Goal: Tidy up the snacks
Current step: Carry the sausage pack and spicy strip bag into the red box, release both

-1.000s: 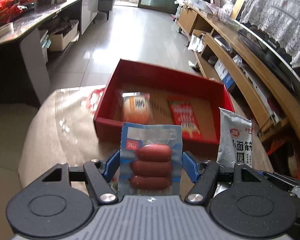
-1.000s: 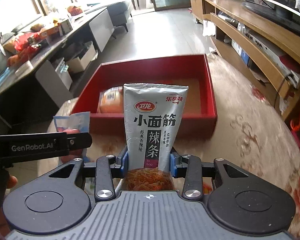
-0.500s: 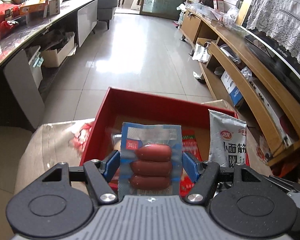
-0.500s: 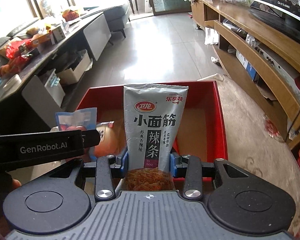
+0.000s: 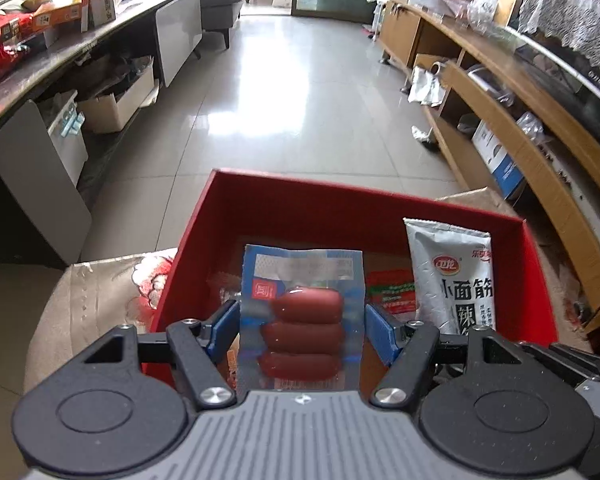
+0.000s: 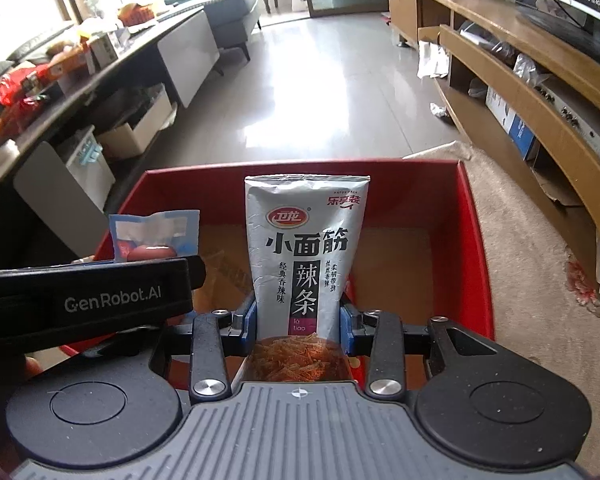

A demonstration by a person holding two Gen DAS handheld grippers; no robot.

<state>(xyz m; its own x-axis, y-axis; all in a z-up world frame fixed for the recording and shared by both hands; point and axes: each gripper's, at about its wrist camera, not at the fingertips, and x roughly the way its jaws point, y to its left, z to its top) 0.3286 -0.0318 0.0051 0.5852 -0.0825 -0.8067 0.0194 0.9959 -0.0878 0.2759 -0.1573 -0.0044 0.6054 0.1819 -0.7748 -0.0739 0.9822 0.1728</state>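
My left gripper (image 5: 302, 322) is shut on a blue sausage packet (image 5: 302, 308) with three red sausages, held upright over the red box (image 5: 340, 208). My right gripper (image 6: 298, 318) is shut on a grey spicy-strip pouch (image 6: 306, 248), also upright over the red box (image 6: 476, 248). Each view shows the other hand's load: the grey pouch (image 5: 452, 276) stands at the right, the sausage packet (image 6: 154, 236) at the left behind the other gripper's black body. A red snack packet (image 5: 392, 292) lies on the box floor, partly hidden.
The box rests on a beige patterned cloth (image 5: 96, 292). A long wooden shelf unit (image 5: 512, 128) runs along the right. A dark counter (image 5: 60, 56) piled with goods and boxes stands at the left. Shiny tiled floor (image 5: 292, 92) lies beyond the box.
Both grippers have moved forward and down over the red box, still holding their packets. The box now fills the lower view and its contents are mostly hidden behind the packets.
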